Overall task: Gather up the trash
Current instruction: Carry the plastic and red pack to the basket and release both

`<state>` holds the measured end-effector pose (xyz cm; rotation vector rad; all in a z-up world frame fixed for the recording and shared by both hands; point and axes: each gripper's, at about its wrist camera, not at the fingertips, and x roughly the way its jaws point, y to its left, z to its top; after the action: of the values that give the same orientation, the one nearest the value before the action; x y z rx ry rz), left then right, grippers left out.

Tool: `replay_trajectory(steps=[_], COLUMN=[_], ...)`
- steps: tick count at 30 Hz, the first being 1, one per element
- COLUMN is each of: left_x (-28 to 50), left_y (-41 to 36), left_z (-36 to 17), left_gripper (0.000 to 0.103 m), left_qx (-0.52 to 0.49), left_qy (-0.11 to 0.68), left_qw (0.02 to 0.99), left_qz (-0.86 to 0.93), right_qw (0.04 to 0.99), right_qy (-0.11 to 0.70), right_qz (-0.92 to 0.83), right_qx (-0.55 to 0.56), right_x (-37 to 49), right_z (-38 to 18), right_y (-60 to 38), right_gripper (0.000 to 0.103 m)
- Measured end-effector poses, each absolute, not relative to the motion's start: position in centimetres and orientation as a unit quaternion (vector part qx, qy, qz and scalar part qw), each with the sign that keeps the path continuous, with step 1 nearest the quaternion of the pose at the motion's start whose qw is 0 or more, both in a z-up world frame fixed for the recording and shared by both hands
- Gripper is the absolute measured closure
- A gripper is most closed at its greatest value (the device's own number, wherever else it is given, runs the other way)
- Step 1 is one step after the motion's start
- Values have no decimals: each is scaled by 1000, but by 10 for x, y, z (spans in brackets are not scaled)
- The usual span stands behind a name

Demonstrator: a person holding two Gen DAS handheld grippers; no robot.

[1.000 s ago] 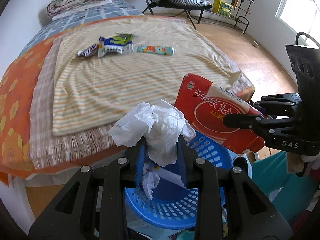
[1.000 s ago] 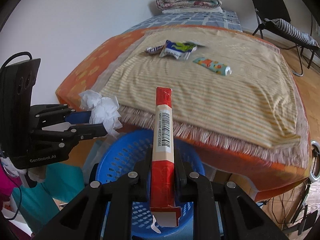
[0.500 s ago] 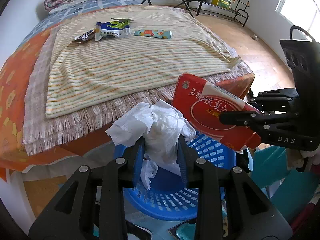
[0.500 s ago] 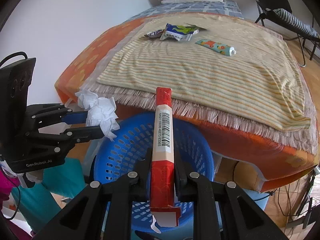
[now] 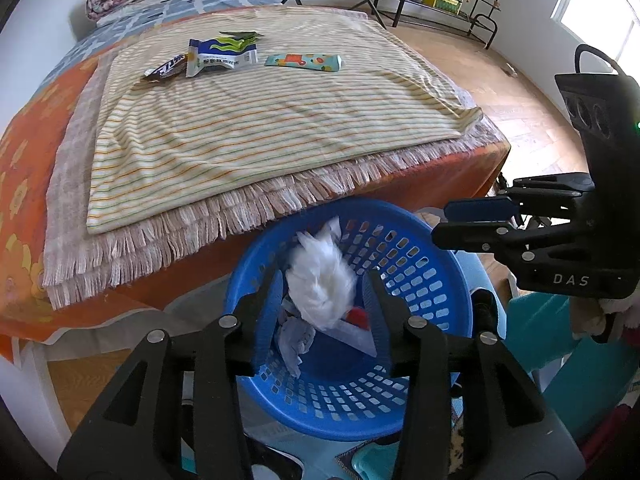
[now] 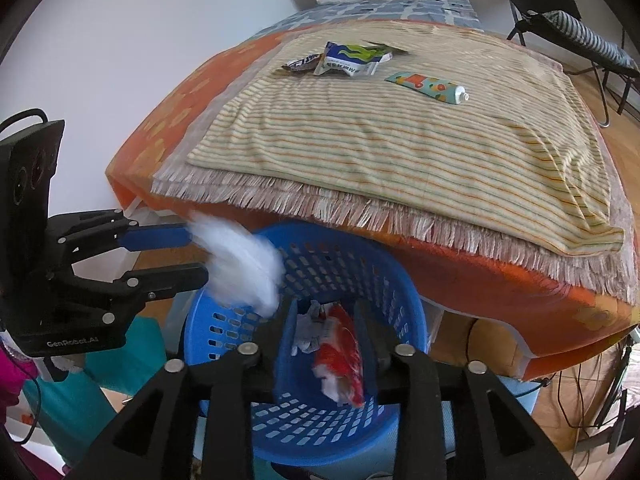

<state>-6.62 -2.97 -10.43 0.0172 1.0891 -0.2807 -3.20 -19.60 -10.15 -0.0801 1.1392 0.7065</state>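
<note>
Both grippers, left (image 5: 320,304) and right (image 6: 326,340), had just been opening; tissue (image 5: 320,284) and box (image 6: 340,356) were dropping into the basket (image 5: 436,392) below. Three wrappers (image 5: 222,56) lay ahead, uncollected.

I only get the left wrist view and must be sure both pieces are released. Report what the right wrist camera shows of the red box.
Observer: The red box is clear of the right gripper, whose jaws have just been opening. It is a blur inside the blue basket.
Operator: Now describe my tissue from the side.
Observer: The tissue wad is a blur just past the left gripper, whose jaws have also just been opening. It hangs over the basket's rim; whether it brushes the upper pad I cannot tell.
Operator: Check the tube's end.
Observer: The tube on the striped cloth has a white cap, pointing towards the picture's right.
</note>
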Motion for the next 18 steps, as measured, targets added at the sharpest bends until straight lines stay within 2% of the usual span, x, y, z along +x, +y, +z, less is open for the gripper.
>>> replay_trajectory(steps=[4, 6, 15, 18], left_x=[-65, -64, -53, -45], left_y=[-28, -27, -18, -12], left_z=[-104, -104, -102, -99], left_gripper=[59, 54, 53, 53], left_qx=[6, 5, -8, -9], left_qy=[516, 516, 518, 518], left_qw=[846, 847, 847, 849], left_qz=[-131, -128, -115, -108], right_qw=[789, 793, 805, 809], right_qy=[523, 519, 508, 507], right_qz=[320, 316, 303, 297], right_qx=[-38, -41, -39, -36], right_x=[-31, -30, -20, -13], right_z=[-99, -97, -93, -93], right_y=[-198, -198, -199, -200], right_gripper=[46, 37, 19, 18])
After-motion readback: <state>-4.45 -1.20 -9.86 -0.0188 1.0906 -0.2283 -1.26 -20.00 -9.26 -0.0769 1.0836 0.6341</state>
